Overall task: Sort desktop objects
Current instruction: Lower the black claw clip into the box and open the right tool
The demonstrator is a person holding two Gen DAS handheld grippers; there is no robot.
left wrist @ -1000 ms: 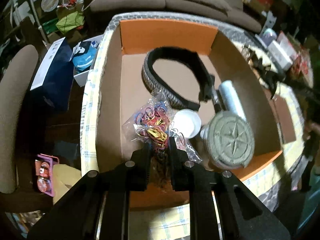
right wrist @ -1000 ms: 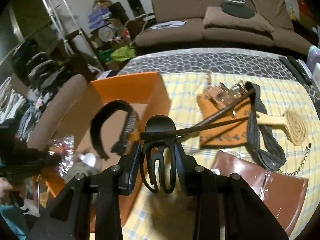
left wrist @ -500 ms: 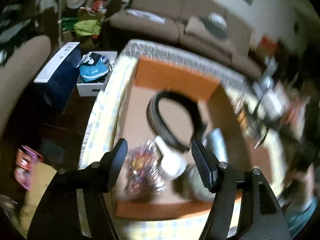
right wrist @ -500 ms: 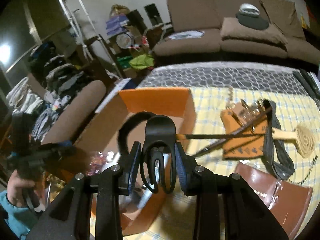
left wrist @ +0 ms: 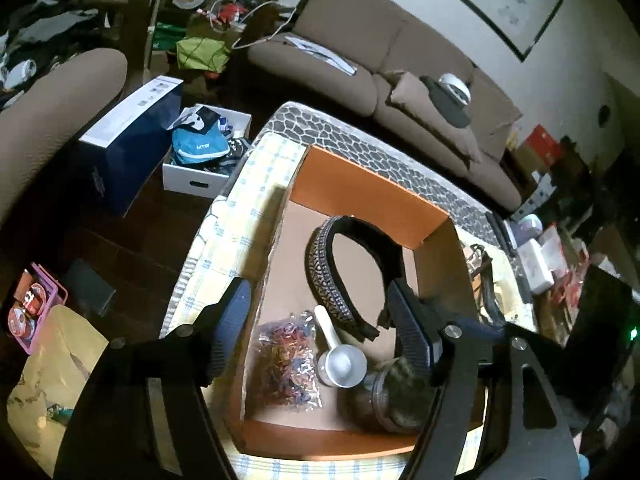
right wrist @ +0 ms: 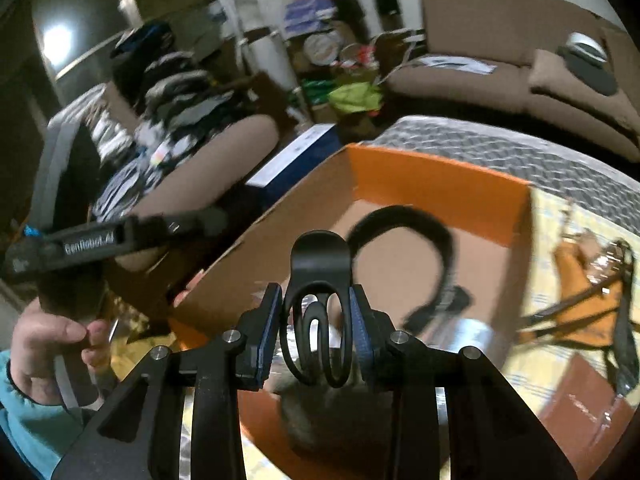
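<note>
While the right gripper [right wrist: 316, 334] hangs above the near end of the orange box [right wrist: 436, 184], its fingers are pressed onto a black hair claw [right wrist: 318, 304], which stands upright between them. The left gripper [left wrist: 320, 320] is poised over the same box with its fingers spread wide and nothing between them.

Inside the box, nearest its front wall, lie a clear bag of coloured rubber bands [left wrist: 286, 360], a white scoop [left wrist: 340, 356] just beside the bag, and a round jar [left wrist: 394, 396] at the front right corner, partly hidden by the left gripper's finger. Toward the box's back wall rests a black studded headband [left wrist: 344, 268], its ends pointing at the scoop.

Right of the box, on the checked tablecloth [right wrist: 544, 240], sit an orange pouch [right wrist: 576, 280] and a brown wallet [right wrist: 580, 400]. Beyond the box stands a brown sofa [left wrist: 360, 44].
</note>
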